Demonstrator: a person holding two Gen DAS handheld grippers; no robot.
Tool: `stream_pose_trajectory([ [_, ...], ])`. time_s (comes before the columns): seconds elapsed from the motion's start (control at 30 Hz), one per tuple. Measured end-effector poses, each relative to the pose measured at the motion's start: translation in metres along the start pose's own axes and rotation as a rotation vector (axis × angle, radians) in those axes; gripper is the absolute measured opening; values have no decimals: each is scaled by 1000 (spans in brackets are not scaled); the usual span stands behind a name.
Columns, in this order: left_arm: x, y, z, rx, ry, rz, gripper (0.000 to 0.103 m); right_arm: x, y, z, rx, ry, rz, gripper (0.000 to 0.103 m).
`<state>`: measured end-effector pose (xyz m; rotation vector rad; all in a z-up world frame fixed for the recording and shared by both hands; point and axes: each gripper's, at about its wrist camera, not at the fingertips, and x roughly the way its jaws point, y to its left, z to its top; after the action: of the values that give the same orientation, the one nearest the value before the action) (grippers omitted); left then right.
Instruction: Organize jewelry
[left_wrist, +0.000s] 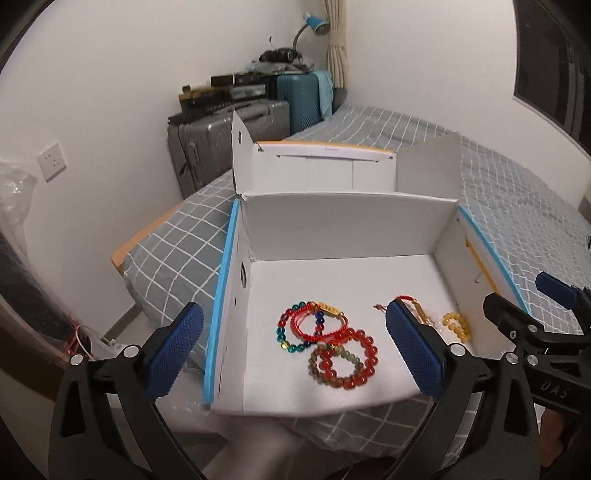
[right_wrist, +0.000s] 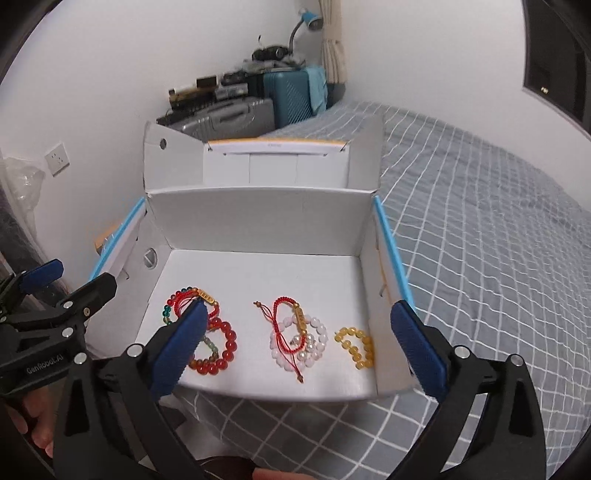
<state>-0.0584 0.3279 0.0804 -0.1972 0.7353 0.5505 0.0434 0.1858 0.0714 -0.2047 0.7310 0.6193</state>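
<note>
white cardboard makes the open box (left_wrist: 343, 229) on the grey checked bed (right_wrist: 480, 221), and all the bracelets lie on its floor. the left gripper (left_wrist: 295, 350) has its blue fingers (left_wrist: 173, 350) spread wide with nothing held, and the red bead bracelet (left_wrist: 349, 358) lies between them. the right gripper (right_wrist: 303, 347) is wide and empty too, with the white bead bracelet (right_wrist: 301, 345) between its fingers and the yellow bead bracelet (right_wrist: 356, 347) near its right finger.

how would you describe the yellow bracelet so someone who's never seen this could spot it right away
Look inside the open white cardboard box on the grey checked bedspread. Its floor holds several bracelets; the yellow bead bracelet lies alone nearest the box's right wall. It is the only all-yellow one, apart from the white bead bracelet with red cord beside it.
</note>
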Motion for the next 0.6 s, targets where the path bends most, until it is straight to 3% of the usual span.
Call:
stream_pose_trajectory([
  [0.27,-30,4,-39,-39,-33,-68,97,-31,-3,-41,37,-45,-31,95],
  [0.6,-36,1,-63,-22,-25,-65,97,-43,1,-64,47,-48,-48,95],
])
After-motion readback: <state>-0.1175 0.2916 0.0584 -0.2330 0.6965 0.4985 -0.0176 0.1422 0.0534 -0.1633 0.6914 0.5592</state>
